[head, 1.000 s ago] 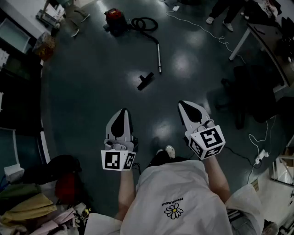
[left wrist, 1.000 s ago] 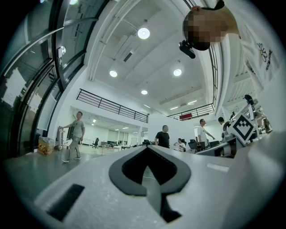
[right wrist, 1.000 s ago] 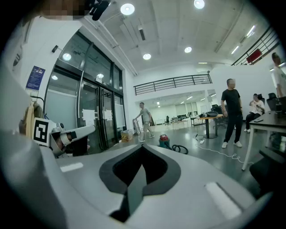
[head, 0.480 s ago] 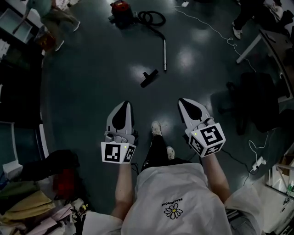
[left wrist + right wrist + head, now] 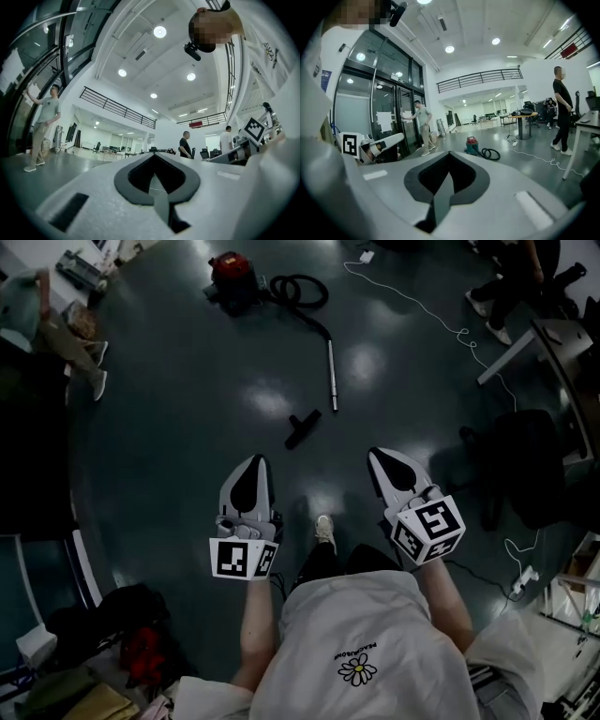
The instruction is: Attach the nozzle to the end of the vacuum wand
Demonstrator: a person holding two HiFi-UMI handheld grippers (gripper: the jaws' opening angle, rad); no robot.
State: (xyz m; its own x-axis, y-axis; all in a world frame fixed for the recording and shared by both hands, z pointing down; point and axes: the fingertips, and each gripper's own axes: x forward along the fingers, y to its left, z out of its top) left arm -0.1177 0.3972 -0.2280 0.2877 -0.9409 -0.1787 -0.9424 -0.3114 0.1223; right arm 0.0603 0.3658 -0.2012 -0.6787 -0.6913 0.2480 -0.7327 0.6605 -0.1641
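On the floor, head view only: nozzle (image 5: 302, 429) apart from wand (image 5: 332, 376); left tongs (image 5: 254, 465), right tongs (image 5: 382, 457) closed, empty.

red vacuum cleaner (image 5: 232, 276): one | black hose (image 5: 298, 289): one | metal wand (image 5: 331, 376): one | black nozzle (image 5: 302, 429): one | hand-held grippers: two, left gripper (image 5: 254, 465), right gripper (image 5: 377, 456) | onlookers at the floor's edges: two, left bystander (image 5: 47, 329), right bystander (image 5: 514, 287)
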